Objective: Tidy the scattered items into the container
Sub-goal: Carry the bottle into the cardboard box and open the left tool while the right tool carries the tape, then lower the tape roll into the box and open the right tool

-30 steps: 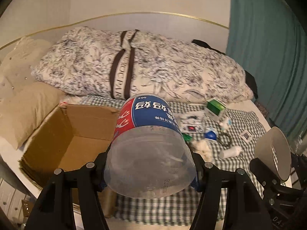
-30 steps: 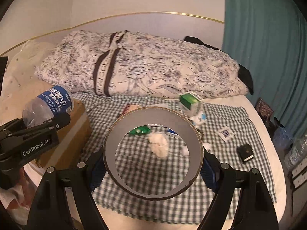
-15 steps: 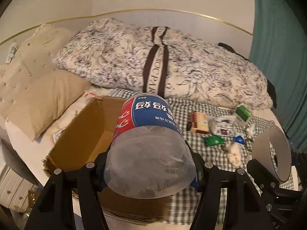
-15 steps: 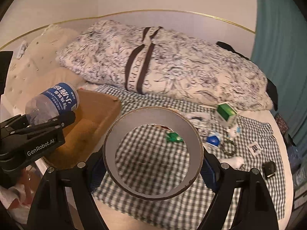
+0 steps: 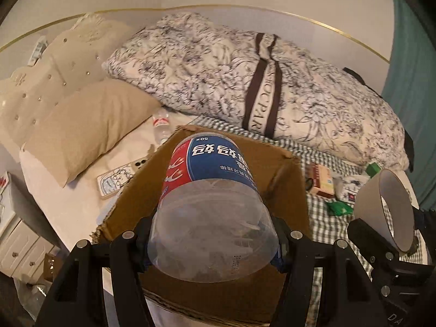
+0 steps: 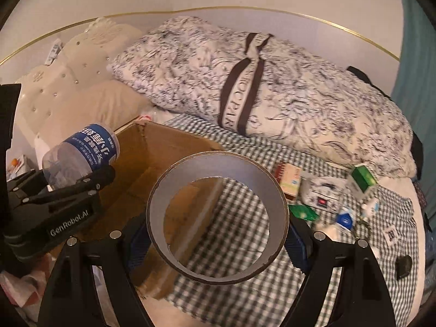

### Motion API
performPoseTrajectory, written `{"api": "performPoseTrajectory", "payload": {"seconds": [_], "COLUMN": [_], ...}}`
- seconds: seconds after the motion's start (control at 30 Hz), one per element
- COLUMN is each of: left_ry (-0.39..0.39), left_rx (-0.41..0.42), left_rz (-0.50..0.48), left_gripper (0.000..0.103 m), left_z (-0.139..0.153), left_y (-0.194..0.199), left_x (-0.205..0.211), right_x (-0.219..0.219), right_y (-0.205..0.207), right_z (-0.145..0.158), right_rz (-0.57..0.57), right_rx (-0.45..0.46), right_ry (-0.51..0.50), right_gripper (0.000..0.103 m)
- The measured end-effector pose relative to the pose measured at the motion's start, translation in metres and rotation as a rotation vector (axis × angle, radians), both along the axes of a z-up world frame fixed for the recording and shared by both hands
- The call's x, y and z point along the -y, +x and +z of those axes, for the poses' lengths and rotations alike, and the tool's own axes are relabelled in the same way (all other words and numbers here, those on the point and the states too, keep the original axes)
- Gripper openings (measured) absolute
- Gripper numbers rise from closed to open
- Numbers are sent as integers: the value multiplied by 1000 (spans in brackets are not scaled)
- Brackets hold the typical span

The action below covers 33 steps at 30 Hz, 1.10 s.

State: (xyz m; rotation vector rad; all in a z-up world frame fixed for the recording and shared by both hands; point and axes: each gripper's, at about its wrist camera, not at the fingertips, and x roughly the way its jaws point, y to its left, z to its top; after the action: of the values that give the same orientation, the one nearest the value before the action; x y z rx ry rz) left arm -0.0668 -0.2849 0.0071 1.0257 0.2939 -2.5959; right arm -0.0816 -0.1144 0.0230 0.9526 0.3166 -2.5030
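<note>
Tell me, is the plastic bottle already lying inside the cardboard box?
No, the left gripper holds the plastic bottle above the open cardboard box.

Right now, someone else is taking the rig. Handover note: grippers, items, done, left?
Left gripper: shut on the clear plastic jar with the blue and red label, held over the open cardboard box.
Right gripper: shut on the tape roll, held above the box's edge and the checked cloth.
Done: both items picked up, neither released; the box bottom that shows looks bare.
Left: drop both into the box, then collect the green carton, orange box, green packet, small blue and white pack and the other bits on the cloth.
</note>
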Motion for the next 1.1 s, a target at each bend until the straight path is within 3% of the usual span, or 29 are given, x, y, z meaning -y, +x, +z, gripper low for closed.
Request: {"api": "performPoseTrajectory", "payload": {"seconds": [0.57,0.6,0.73,0.8,1.1], "left_ry": [42,57,23,22,18], "left_rx": [66,70,74,59,51], "left_rz": [56,54,91,96,95], "left_gripper": [65,67,94,97,100], "left_z": [-38,-40,-40,-38,-33], "left_y": [-10,-10,-10,-8,-7], "left_x": [39,41,45,47,44], "right_x": [60,61,61,58,58], "right_y": [-17,-17,-18,-20,-9], "right_z": [-43,-44,-47,-50,-49], "right_rz": [95,100,87,63,60], "right_rx": [53,48,27,33,-25], "right_ry": [83,79,58,49,80], "right_gripper": [82,83,88,93,93]}}
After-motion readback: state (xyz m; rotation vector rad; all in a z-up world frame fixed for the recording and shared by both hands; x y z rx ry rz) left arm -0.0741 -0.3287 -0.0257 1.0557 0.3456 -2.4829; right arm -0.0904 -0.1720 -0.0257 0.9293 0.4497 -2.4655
